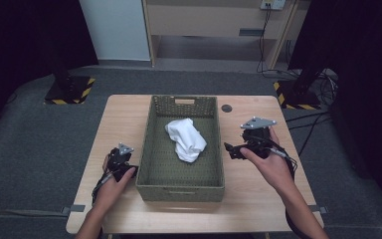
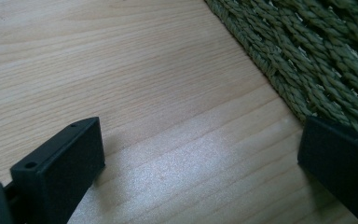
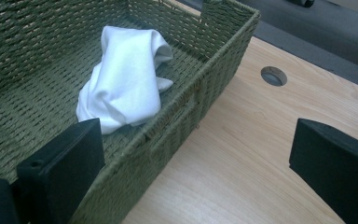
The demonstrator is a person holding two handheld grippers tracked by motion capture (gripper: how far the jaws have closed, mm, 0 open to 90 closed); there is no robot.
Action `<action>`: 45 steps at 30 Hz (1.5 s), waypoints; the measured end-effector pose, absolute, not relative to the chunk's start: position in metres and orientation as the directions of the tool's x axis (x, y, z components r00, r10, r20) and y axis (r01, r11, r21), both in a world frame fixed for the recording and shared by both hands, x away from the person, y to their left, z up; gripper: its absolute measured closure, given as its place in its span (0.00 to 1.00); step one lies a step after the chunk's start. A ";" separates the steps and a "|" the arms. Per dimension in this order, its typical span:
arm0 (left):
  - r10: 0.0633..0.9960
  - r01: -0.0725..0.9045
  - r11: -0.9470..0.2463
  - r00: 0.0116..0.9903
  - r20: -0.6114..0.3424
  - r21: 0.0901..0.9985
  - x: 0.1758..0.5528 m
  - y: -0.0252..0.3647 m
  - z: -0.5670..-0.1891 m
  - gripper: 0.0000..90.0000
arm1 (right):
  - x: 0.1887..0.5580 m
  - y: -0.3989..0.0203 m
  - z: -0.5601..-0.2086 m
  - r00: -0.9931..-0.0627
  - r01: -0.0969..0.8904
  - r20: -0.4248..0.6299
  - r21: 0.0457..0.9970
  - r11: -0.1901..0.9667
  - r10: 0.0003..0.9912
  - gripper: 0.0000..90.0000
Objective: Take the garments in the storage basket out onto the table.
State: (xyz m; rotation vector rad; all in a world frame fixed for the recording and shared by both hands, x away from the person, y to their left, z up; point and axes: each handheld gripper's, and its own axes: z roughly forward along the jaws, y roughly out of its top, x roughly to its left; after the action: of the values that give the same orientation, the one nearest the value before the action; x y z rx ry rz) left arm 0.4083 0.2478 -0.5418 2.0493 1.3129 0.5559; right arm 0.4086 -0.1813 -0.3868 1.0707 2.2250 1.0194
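Observation:
A green woven basket [image 1: 181, 191] stands in the middle of the wooden table [image 1: 124, 119]. A crumpled white cloth [image 1: 186, 139] lies loose inside it, toward the far half. My left gripper [image 1: 122, 162] rests low by the basket's left wall near its front corner. In the left gripper view that gripper [image 2: 200, 140] is open over bare wood, with the basket's wall [image 2: 317, 60] at the upper right. My right gripper [image 1: 234, 150] hovers just outside the basket's right wall. In the right gripper view it [image 3: 198, 135] is open, astride the basket's rim [image 3: 214, 70], with the cloth [image 3: 123, 79] beyond the left jaw.
A round cable hole [image 1: 226, 108] sits in the table behind the basket's right corner, also seen as the hole [image 3: 274, 75]. Grey carpet surrounds the table. Two stand bases with yellow-black tape [image 1: 69, 89] sit on the floor behind, and a cabinet stands at the back.

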 end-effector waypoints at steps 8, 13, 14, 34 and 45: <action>0.910 0.643 -0.302 0.413 0.013 0.704 0.408 0.248 -0.542 0.00 | 0.429 -0.166 -0.378 -0.599 0.463 -0.081 0.777 0.427 0.796 0.03; 0.910 0.643 -0.302 0.413 0.013 0.704 0.408 0.248 -0.542 0.00 | 0.438 -0.156 -0.374 -0.609 0.465 -0.075 0.772 0.432 0.790 0.03; 0.910 0.643 -0.302 0.413 0.013 0.704 0.408 0.248 -0.542 0.00 | 0.441 -0.151 -0.372 -0.613 0.462 -0.079 0.771 0.439 0.786 0.03; 0.911 0.643 -0.302 0.413 0.013 0.704 0.408 0.248 -0.542 0.00 | 0.481 -0.096 -0.374 -0.637 0.465 -0.077 0.755 0.462 0.767 0.03; 0.911 0.642 -0.299 0.412 0.011 0.706 0.408 0.248 -0.542 0.00 | 0.502 -0.066 -0.391 -0.648 0.490 -0.068 0.725 0.484 0.758 0.03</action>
State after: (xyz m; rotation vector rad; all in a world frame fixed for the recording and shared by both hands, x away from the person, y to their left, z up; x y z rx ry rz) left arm 0.4083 0.2477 -0.5420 2.0460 1.3138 0.5563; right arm 0.5024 -0.0658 -0.3907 1.0431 2.3539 0.9703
